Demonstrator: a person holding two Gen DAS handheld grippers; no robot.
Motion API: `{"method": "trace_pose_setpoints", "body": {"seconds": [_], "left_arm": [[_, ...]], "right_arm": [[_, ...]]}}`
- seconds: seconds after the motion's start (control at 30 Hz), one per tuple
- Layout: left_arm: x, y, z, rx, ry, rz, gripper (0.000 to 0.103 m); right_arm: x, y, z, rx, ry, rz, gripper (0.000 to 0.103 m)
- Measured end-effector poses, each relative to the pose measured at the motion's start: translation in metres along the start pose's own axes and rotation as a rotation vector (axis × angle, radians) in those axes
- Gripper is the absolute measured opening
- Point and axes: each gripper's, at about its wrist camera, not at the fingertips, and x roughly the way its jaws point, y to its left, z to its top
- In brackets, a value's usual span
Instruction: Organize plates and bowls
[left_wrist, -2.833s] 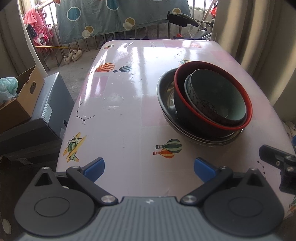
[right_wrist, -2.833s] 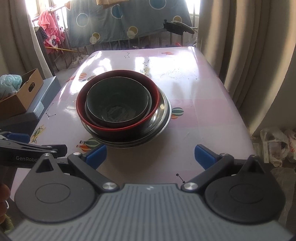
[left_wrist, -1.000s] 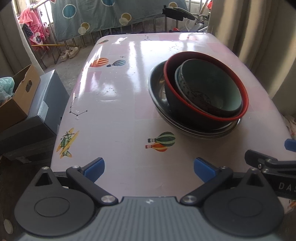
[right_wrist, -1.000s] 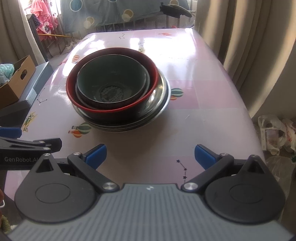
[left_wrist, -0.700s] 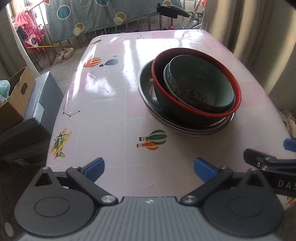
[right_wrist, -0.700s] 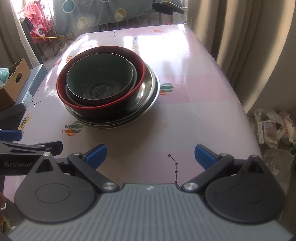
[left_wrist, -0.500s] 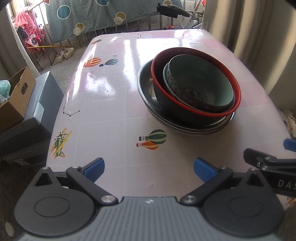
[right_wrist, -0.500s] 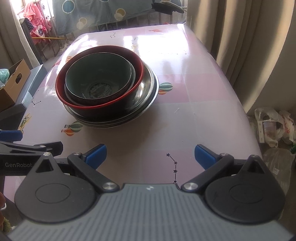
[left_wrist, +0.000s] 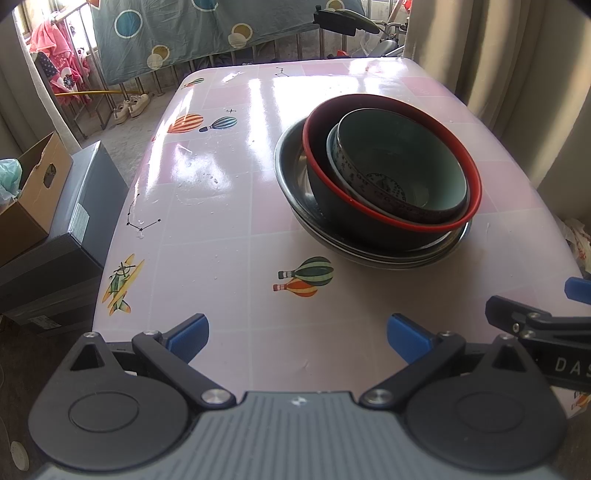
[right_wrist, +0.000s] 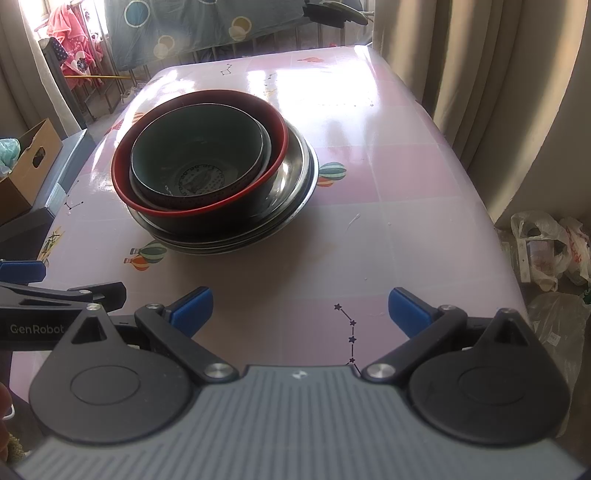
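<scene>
A nested stack stands on the pink table (left_wrist: 221, 206): a green patterned bowl (left_wrist: 402, 170) inside a black bowl with a red rim (left_wrist: 369, 218), inside steel plates (left_wrist: 291, 173). The stack shows in the right wrist view too: green bowl (right_wrist: 199, 162), red-rimmed bowl (right_wrist: 207, 212), steel plates (right_wrist: 295, 173). My left gripper (left_wrist: 297, 330) is open and empty near the table's front edge, left of the stack. My right gripper (right_wrist: 299, 308) is open and empty, in front and right of the stack.
The table (right_wrist: 388, 177) has rounded edges. A cardboard box (left_wrist: 26, 199) and a grey box (left_wrist: 74, 229) stand on the floor at the left. Curtains (right_wrist: 517, 92) hang at the right, with plastic bags (right_wrist: 546, 243) below. A railing with hanging cloth (left_wrist: 207, 33) is behind.
Both grippers have drawn back from the stack over the last seconds and stayed open. In the last half second almost nothing has moved.
</scene>
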Motion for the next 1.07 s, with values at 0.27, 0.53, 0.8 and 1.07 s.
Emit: {"method": "trace_pose_setpoints", "body": {"seconds": [0.27, 0.53, 0.8, 1.07], "left_arm": [[-0.0003, 0.0002, -0.0005, -0.001, 0.0, 0.001, 0.103], [0.0, 0.0004, -0.0003, -0.001, 0.001, 0.0, 0.103], [-0.0006, 0.002, -0.0026, -0.007, 0.005, -0.001, 0.103], [0.001, 0.0024, -0.0043, -0.012, 0.009, -0.001, 0.103]], "right_arm": [[0.001, 0.0012, -0.0008, 0.001, 0.001, 0.003, 0.102], [0.0018, 0.0021, -0.002, 0.003, 0.002, 0.004, 0.102], [0.0023, 0.0027, -0.0021, 0.002, 0.005, 0.004, 0.102], [0.0035, 0.0054, -0.0032, 0.001, 0.01, 0.004, 0.102]]}}
